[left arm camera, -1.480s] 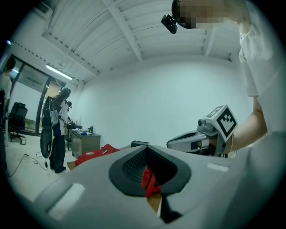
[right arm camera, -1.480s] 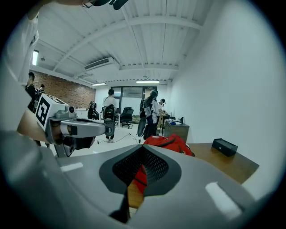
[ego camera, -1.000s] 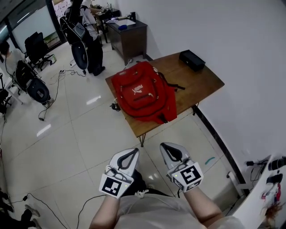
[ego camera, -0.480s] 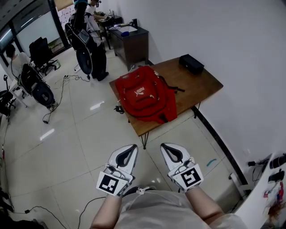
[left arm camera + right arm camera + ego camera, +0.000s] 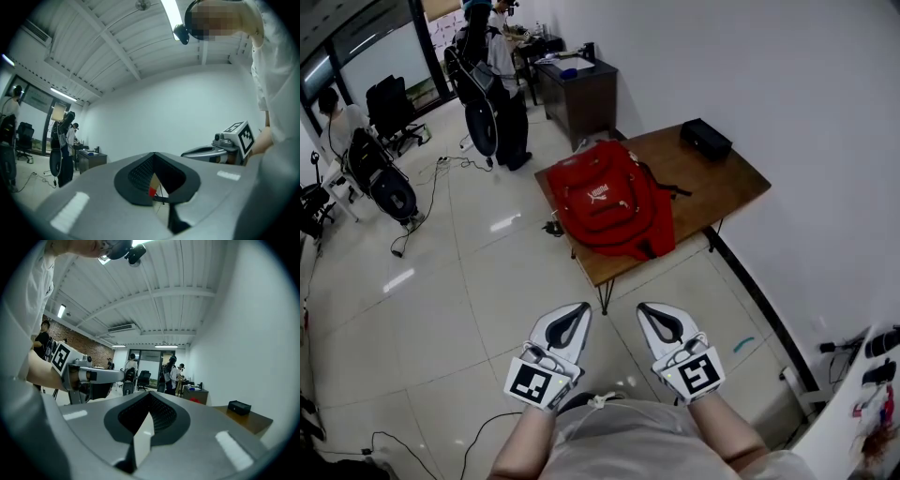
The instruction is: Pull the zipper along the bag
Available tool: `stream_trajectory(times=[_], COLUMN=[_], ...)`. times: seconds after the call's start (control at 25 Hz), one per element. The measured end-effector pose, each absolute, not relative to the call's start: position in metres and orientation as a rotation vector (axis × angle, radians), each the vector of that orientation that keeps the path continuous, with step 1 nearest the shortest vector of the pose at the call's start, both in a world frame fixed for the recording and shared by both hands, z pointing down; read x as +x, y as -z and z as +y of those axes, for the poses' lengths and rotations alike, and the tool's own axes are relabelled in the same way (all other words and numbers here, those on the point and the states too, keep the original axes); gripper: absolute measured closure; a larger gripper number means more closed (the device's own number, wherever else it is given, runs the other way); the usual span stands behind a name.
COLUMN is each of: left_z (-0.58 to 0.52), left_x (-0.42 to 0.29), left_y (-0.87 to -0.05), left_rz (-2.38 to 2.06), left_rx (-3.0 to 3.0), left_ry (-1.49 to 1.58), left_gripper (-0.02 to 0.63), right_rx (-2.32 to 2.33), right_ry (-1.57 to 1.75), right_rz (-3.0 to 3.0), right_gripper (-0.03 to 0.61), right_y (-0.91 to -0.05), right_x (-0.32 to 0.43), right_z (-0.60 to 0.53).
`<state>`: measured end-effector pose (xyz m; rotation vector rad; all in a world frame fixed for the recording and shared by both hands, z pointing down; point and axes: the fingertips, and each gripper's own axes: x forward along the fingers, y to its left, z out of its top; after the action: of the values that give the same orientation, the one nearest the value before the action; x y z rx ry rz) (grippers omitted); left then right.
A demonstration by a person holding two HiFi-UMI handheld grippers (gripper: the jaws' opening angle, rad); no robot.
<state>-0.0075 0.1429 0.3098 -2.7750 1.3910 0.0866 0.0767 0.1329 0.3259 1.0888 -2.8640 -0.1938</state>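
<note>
A red backpack (image 5: 614,199) lies on a brown wooden table (image 5: 727,183) by the white wall, well ahead of me. Both grippers are held close to my body over the floor, far short of the bag. My left gripper (image 5: 575,312) is shut with nothing in it, and so is my right gripper (image 5: 653,311). In the left gripper view the jaws of the left gripper (image 5: 154,155) meet, and a sliver of the red backpack (image 5: 152,191) shows through the slit. In the right gripper view the right gripper (image 5: 150,395) is shut, with the backpack (image 5: 196,401) small and distant.
A black box (image 5: 705,138) sits at the table's far corner. A dark cabinet (image 5: 577,84) stands behind the table, a person (image 5: 492,80) next to it. Office chairs (image 5: 384,183) and cables (image 5: 441,169) lie on the tiled floor at left. A white wall runs along the right.
The view has shifted a little, so the table and backpack sit slightly further right. Both grippers stay shut and close to my body.
</note>
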Motion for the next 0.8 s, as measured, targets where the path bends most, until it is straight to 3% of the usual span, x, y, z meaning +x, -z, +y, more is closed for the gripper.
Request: stream_trajectory(times=[0.8], left_z=[0.146], left_x=[-0.002], left_y=[-0.322], left_rz=[1.382], left_rx=[-2.819], left_ry=[-0.089], left_gripper=[0.607], right_rx=[1.066], right_ry=[0.135], right_rz=[-2.900], right_gripper=[0.574], right_y=[-0.327], right_x=[0.079], right_z=[0.139])
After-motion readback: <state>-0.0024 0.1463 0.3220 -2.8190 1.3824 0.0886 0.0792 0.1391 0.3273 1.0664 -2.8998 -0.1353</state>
